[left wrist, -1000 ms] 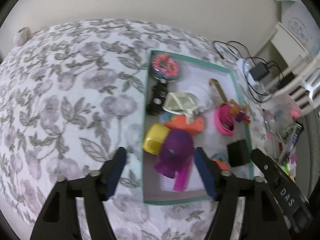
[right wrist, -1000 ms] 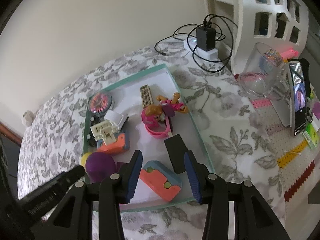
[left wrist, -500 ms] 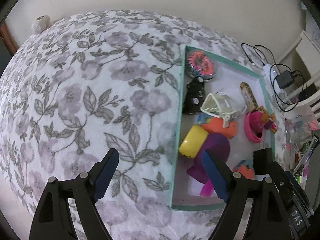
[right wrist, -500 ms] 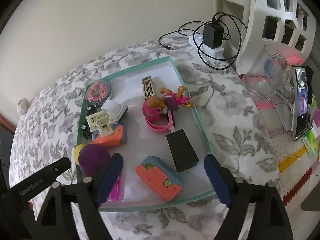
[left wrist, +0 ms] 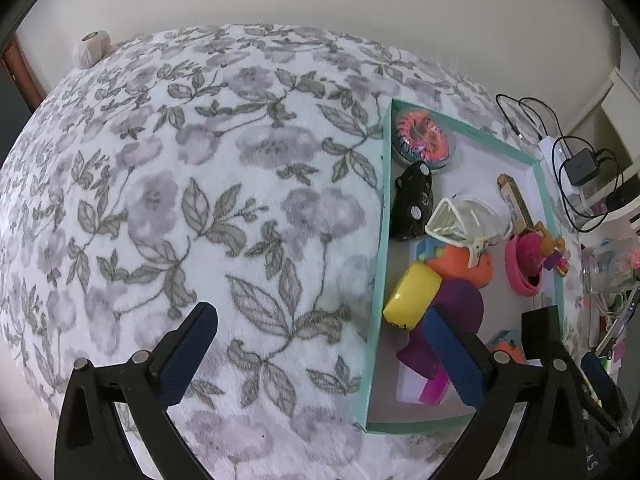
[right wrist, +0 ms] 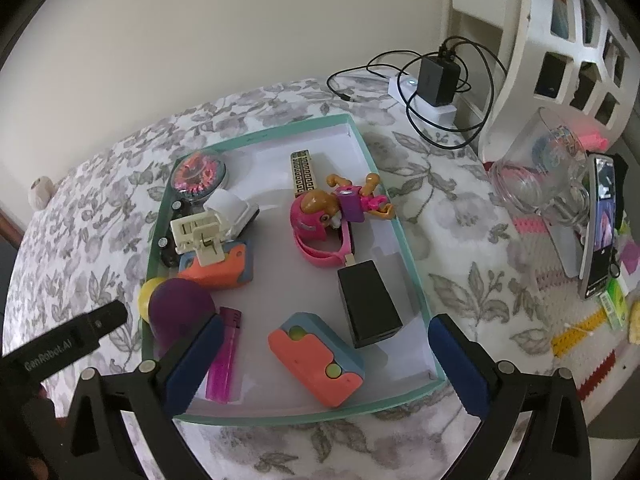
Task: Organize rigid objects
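Looking, left wrist view: my left gripper (left wrist: 320,350) has its jaws opening wide, nothing between them but the flowered bed cover (left wrist: 208,200).
Tray, left wrist view: the teal tray (left wrist: 383,240) lies beside it on the cover, crowded with small hard toys.
Yellow capsule (left wrist: 412,301): smooth, rounded, probably slippery; I would pinch across its short sides.
Right wrist view: my right gripper (right wrist: 326,360) is also opening, empty, over the tray's near end.
Black block (right wrist: 368,304): stiff, flat-sided, likely light; its long flat faces suit a grip.
Orange-and-blue case (right wrist: 316,360): rigid, take it across the narrow width.
Pink lighter (right wrist: 225,354): thin, light, could roll.
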`<state>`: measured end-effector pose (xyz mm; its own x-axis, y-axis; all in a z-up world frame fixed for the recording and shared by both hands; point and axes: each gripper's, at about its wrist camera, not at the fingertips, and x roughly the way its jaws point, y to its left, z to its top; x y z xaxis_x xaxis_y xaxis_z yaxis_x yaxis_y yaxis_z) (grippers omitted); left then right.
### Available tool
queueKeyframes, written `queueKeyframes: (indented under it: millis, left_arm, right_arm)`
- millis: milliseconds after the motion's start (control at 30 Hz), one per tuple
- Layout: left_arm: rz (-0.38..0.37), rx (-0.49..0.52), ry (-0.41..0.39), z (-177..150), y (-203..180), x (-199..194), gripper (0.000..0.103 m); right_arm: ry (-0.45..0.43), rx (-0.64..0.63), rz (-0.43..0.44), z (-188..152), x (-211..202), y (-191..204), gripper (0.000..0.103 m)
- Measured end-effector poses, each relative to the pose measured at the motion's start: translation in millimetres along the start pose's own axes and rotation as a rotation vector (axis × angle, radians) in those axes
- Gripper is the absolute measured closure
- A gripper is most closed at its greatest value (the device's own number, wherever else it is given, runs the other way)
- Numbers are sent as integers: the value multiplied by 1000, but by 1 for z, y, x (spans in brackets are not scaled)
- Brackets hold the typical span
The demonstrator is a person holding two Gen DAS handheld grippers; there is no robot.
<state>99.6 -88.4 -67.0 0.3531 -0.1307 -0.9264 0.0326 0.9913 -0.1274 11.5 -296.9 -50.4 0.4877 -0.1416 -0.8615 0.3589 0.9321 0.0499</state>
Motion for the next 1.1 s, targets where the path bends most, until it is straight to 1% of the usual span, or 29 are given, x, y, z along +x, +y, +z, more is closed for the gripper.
queueKeyframes:
  millis: [300, 467, 733, 933, 1100]
  left_arm:
    - [-28, -6, -12, -1, 3, -8, 0]
    - [-2, 18, -44, -4, 4, -21, 0]
    - [7, 36, -80, -19, 12, -46, 0]
    - [30, 66, -138, -33, 20, -73, 0]
    - [12, 75, -157, -48, 28, -90, 0]
  right_arm:
    - [2, -18, 8, -4, -3, 7, 0]
    - [-8, -28, 18, -8, -11, 14, 0]
    - [-16, -67, 41, -20, -27, 30, 0]
    - [-13, -92, 59, -34, -38, 39, 0]
    - [-16, -90, 76, -44, -49, 41, 0]
